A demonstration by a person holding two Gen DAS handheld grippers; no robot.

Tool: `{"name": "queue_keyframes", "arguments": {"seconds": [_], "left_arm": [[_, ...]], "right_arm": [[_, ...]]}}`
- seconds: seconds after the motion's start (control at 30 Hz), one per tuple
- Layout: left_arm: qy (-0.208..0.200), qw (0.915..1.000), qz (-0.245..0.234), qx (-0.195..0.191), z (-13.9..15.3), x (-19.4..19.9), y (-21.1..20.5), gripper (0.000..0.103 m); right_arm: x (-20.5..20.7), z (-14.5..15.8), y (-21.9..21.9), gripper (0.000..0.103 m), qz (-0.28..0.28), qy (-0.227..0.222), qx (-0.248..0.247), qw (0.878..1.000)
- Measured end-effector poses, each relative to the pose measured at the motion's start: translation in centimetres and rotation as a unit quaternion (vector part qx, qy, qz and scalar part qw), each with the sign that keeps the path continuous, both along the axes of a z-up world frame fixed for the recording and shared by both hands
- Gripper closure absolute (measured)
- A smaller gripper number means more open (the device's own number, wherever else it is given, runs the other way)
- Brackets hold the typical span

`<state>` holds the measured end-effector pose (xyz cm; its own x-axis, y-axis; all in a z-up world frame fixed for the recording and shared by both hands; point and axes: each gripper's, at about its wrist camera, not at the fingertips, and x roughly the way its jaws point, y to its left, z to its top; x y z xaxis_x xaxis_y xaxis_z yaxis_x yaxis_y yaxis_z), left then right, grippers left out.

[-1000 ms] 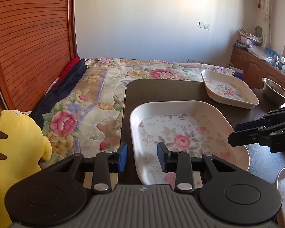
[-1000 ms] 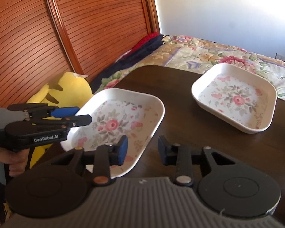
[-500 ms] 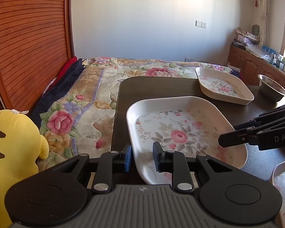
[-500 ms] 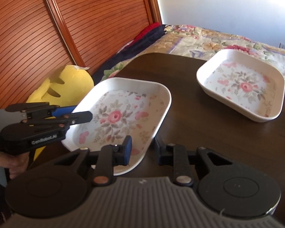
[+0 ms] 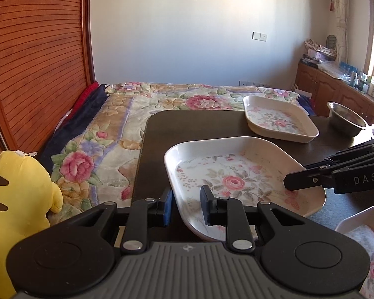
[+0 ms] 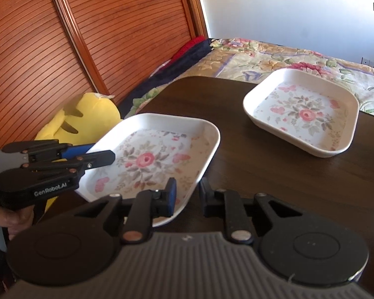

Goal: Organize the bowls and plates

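Note:
A white floral rectangular plate (image 5: 236, 174) is held tilted above the dark table (image 5: 199, 124). My left gripper (image 5: 185, 206) is shut on its near-left rim. My right gripper (image 6: 187, 196) is shut on its opposite rim; the plate also shows in the right wrist view (image 6: 152, 159). A second floral plate (image 5: 279, 122) sits farther back on the table, seen in the right wrist view too (image 6: 304, 112). A third floral plate (image 5: 366, 244) lies at the near right. A steel bowl (image 5: 346, 122) stands at the far right.
A floral-quilted bed (image 5: 137, 114) lies beyond and left of the table. A yellow plush toy (image 5: 17, 199) sits left of the table against the slatted wooden headboard (image 5: 37, 62). A wooden cabinet (image 5: 336, 94) with clutter runs along the right wall.
Both grippers have closed in on the near plate's rims and the plate has tilted up off the table. The views have shifted slightly closer to it.

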<state>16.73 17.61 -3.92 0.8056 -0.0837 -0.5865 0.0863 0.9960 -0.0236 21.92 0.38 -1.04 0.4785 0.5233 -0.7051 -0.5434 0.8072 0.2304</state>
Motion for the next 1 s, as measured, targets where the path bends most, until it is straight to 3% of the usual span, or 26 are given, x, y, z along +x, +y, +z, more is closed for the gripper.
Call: {"name": "queue_keyframes", "arguments": {"seconds": [1.0], "left_arm": [[-0.028, 0.9985, -0.046, 0.009, 2.2, -7.0, -7.7, 0.077]], "right_arm": [[-6.3, 2.6, -8.3, 0.081, -0.042, -0.044, 0.036, 0.998]]}}
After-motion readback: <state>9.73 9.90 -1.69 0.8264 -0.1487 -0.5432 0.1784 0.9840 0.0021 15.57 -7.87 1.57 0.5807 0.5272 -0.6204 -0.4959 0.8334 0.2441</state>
